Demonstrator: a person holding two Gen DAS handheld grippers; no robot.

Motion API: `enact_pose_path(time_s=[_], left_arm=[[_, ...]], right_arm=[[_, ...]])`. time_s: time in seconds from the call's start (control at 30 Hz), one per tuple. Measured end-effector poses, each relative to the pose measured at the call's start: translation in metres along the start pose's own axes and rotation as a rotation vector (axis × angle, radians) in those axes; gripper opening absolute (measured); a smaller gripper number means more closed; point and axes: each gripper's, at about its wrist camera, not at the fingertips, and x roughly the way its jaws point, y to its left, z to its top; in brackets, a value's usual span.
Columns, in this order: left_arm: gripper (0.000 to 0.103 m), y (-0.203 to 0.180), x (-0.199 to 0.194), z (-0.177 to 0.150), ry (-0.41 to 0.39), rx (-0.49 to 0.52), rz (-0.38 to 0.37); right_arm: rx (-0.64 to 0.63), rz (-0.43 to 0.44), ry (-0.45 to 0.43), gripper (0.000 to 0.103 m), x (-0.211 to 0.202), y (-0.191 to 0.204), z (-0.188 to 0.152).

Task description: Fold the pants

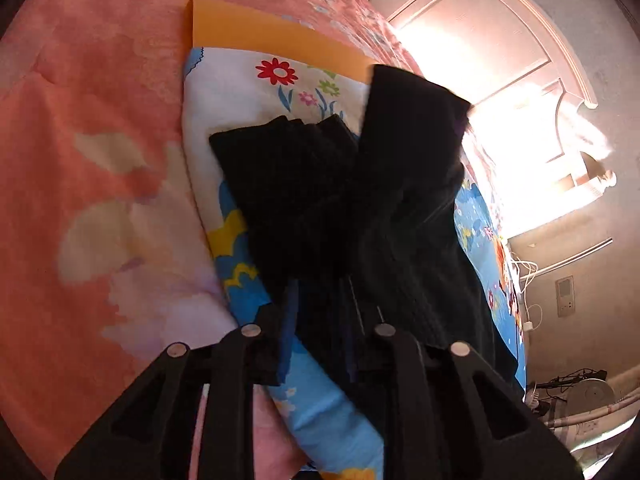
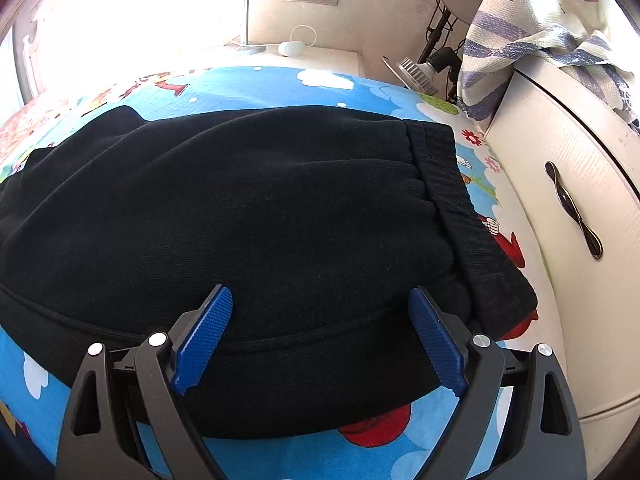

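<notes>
Black pants [image 2: 248,216] lie on a blue cartoon-print quilt [image 2: 248,84]. In the right wrist view the waistband [image 2: 456,200] is at the right, and my right gripper [image 2: 320,300] is open, its blue pads [image 2: 208,332] resting on the near edge of the pants. In the left wrist view the pants [image 1: 304,192] hang dark and bunched in front of my left gripper [image 1: 320,300], which is shut on the leg fabric. One leg end [image 1: 416,100] is lifted and blurred. The left fingertips are mostly hidden by cloth.
The quilt [image 1: 256,92] lies on a bed with an orange-pink floral sheet [image 1: 88,160] and an orange sheet [image 1: 256,32]. A white cabinet with a metal handle [image 2: 572,216] stands close on the right. A nightstand [image 2: 312,56], wall socket and lamp stand behind.
</notes>
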Motion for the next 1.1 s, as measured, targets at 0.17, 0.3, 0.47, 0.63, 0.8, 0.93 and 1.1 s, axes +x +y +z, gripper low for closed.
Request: enact_pose_path(time_s=[0.17, 0.3, 0.47, 0.63, 0.8, 0.93, 1.1], left_arm=[[0.051, -0.004, -0.005, 0.024, -0.022, 0.003, -0.115], [0.050, -0.006, 0.019, 0.048, 0.042, -0.063, -0.149], [0.021, -0.012, 0.040, 0.077, 0.114, -0.082, -0.179], [0.014, -0.022, -0.030, 0.064, -0.040, -0.025, -0.163], [0.023, 0.026, 0.009, 0.046, 0.075, -0.108, -0.120], [0.045, 0.023, -0.001, 0.049, 0.040, -0.072, -0.166], [0.017, 0.025, 0.011, 0.059, 0.052, -0.075, -0.115]], right_arm=[[0.009, -0.003, -0.006, 0.087, 0.000, 0.001, -0.001], [0.006, 0.000, -0.011, 0.087, 0.000, 0.001, -0.001], [-0.008, 0.001, -0.006, 0.088, 0.001, 0.001, 0.000], [-0.026, 0.024, 0.026, 0.088, -0.001, -0.005, 0.004], [-0.092, -0.045, 0.029, 0.088, -0.007, 0.003, 0.011], [-0.126, 0.096, -0.060, 0.088, -0.042, 0.035, 0.023], [-0.308, 0.227, -0.164, 0.089, -0.072, 0.135, 0.032]])
